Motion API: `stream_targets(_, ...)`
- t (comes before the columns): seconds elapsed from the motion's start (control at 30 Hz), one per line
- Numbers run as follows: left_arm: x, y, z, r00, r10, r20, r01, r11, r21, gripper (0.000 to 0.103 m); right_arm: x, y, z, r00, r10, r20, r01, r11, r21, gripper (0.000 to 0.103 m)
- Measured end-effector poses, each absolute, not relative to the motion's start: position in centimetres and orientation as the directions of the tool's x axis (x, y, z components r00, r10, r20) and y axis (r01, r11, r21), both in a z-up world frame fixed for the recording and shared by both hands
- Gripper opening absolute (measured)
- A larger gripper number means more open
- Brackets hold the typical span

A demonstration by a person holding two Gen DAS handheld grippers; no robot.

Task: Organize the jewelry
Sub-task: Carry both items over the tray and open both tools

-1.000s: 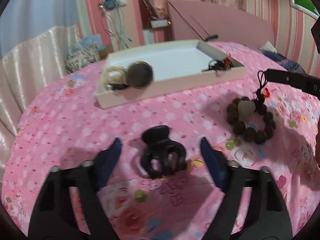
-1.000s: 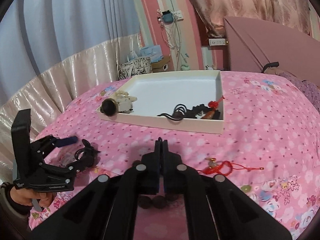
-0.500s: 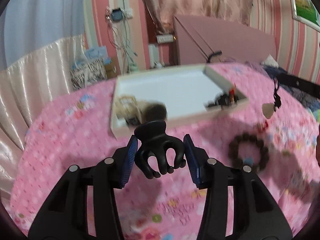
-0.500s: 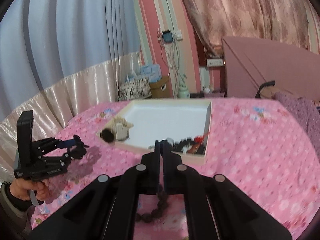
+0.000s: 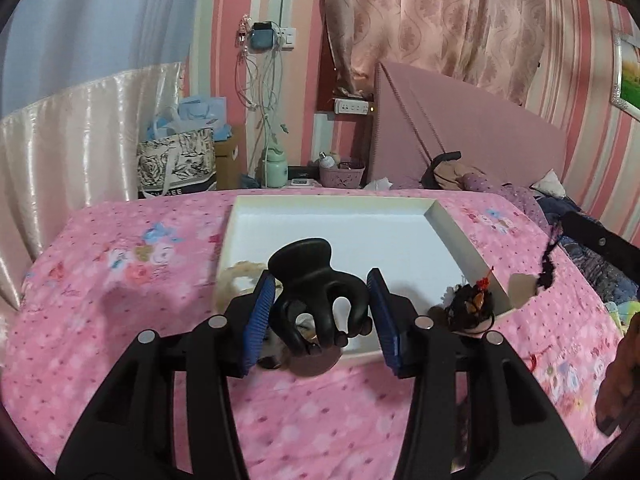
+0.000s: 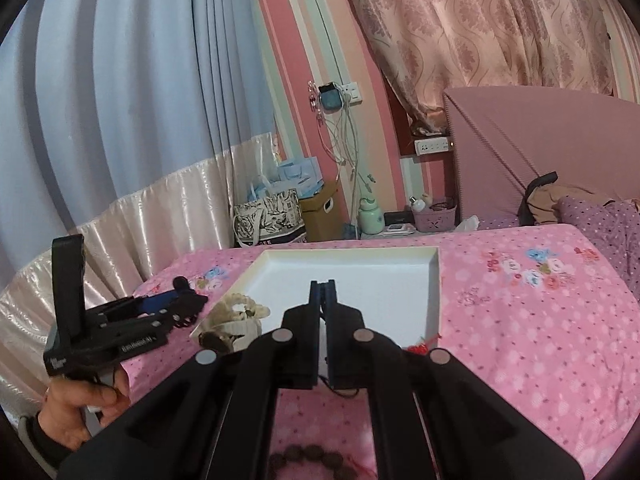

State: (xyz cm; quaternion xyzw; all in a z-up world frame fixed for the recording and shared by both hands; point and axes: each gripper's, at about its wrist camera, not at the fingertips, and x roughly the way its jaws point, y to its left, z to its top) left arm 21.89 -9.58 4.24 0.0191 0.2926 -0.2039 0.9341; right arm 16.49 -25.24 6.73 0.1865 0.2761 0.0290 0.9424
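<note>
My left gripper (image 5: 322,306) is shut on a black claw hair clip (image 5: 316,292) and holds it above the near left corner of the white tray (image 5: 452,226). The tray holds a cream bead bracelet (image 6: 240,308), a dark round piece (image 6: 214,342) and a dark tangle with red bits (image 5: 470,306). My right gripper (image 6: 322,288) is shut on the black cord of a brown bead bracelet (image 6: 308,462), which hangs below it. That cord (image 5: 546,266) dangles at the right in the left wrist view. The left gripper also shows in the right wrist view (image 6: 180,300).
The tray lies on a pink flowered bedspread (image 5: 120,280). A pink headboard (image 5: 460,128) and purple bedding (image 6: 600,216) lie at the back right. Bags and a bedside shelf (image 5: 180,160) stand behind the bed. A shiny curtain (image 6: 120,220) hangs on the left.
My left gripper closed on the hair clip, lifted it off the bedspread and carried it to the tray. My right gripper rose with the bead bracelet hanging from its cord.
</note>
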Motion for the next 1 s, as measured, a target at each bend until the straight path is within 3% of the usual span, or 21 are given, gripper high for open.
stream_targets(0.37, 23.8, -15.5, -1.3, 0.703, -0.365, -0.61, 0.415, 0.907, -0.065, 0.047, 20.4, -25.4, 1.1, 0.805, 0.128, -0.579, 0.098, 0.934, 0.343, 0.001)
stream_targets(0.63, 23.6, -17.0, -2.5, 0.746, -0.323, -0.583, 0.422, 0.906, 0.039, 0.048, 19.8, -25.7, -0.5, 0.787, 0.132, -0.603, 0.119, 0.926, 0.358, 0.001)
stream_targets(0.87, 23.9, -16.4, -2.7, 0.74, -0.351, -0.573, 0.433, 0.902, 0.007, 0.048, 19.6, -25.3, -0.6, 0.786, 0.143, -0.602, 0.112, 0.924, 0.365, 0.003)
stream_targets(0.93, 24.0, -16.3, -2.8, 0.739, -0.349, -0.576, 0.426, 0.905, -0.001, 0.05, 19.6, -25.2, -0.6, 0.784, 0.142, -0.604, 0.113, 0.924, 0.364, 0.005)
stream_targets(1.0, 24.2, -16.1, -2.8, 0.737, -0.355, -0.575, 0.425, 0.905, -0.014, 0.06, 19.6, -25.1, -0.6, 0.78, 0.137, -0.611, 0.116, 0.927, 0.356, 0.005)
